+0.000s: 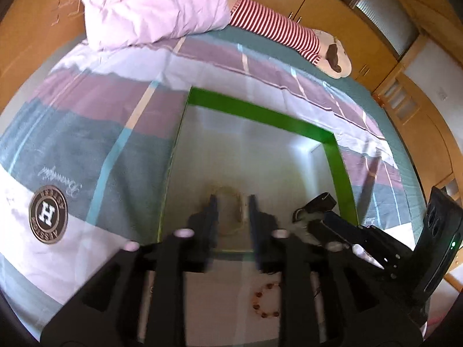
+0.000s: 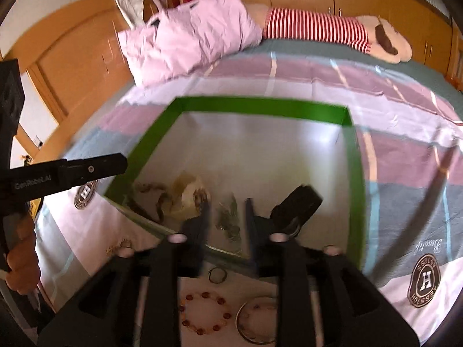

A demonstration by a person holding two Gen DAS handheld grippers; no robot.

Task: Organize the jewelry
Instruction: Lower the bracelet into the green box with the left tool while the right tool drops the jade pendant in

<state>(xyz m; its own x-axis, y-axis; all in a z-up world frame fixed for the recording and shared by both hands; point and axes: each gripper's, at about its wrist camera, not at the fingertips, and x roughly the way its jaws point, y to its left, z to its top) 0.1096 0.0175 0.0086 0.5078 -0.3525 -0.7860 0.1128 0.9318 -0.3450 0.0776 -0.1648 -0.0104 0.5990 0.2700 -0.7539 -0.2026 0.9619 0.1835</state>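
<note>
Motion blur smears the jewelry heap [image 2: 176, 196] in the green-rimmed box [image 2: 260, 105]; we cannot name single pieces. Our right hand-held gripper [image 2: 227, 219] hides part of the beaded bracelet [image 2: 202, 312].

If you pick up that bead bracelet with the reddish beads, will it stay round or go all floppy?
The bead bracelet would probably sag into a droopy loop, since it looks like separate beads strung in a ring. It is likely light, being small and thin. The round beads might slip between the fingers.
</note>
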